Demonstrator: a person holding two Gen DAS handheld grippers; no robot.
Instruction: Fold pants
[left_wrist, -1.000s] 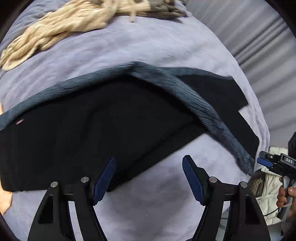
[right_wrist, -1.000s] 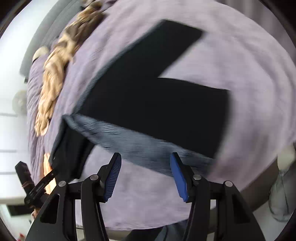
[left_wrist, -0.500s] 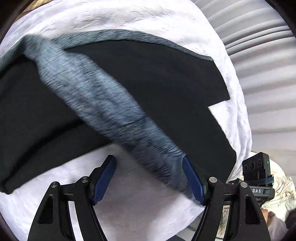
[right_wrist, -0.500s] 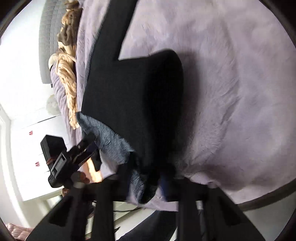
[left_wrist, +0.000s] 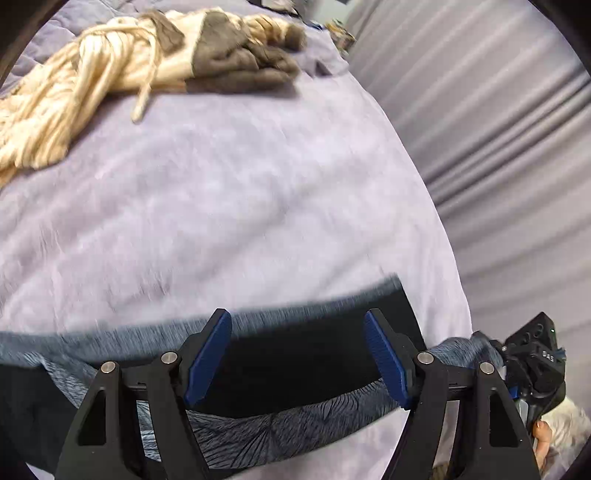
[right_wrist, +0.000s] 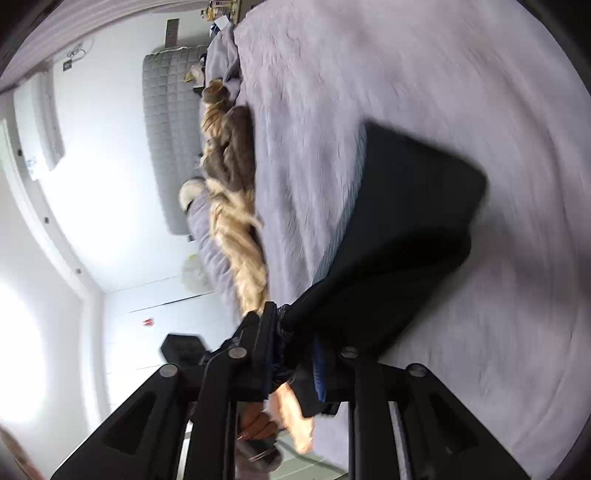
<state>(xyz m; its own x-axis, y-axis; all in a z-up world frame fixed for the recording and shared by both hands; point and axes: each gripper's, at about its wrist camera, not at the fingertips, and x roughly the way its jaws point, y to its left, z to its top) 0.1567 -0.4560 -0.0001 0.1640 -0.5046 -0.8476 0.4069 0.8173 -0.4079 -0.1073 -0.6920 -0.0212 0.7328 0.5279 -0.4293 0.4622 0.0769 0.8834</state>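
Note:
Black pants (right_wrist: 406, 221) with a blue-grey waistband (left_wrist: 110, 336) lie on a lavender blanket (left_wrist: 221, 203). My left gripper (left_wrist: 297, 358) hovers open over the waistband, which runs behind its blue pads (left_wrist: 208, 360) without being pinched. My right gripper (right_wrist: 295, 332) has a bunched end of the waistband between its fingers, lifted off the bed; its jaws are opening slightly while the cloth stays pinched. In the left wrist view the right gripper (left_wrist: 535, 365) sits at the right edge, pulling that waistband end taut.
A beige and brown knit garment (left_wrist: 129, 66) lies along the far side of the bed (right_wrist: 236, 206). Grey curtains (left_wrist: 498, 147) hang past the bed's right edge. A quilted grey headboard (right_wrist: 166, 129) and white wall stand beyond. A hand (right_wrist: 291, 410) shows below the right fingers.
The right gripper closed on the waistband end, rolled and lifted it. The left gripper swept across the pants, which now sit low in its view, still open.

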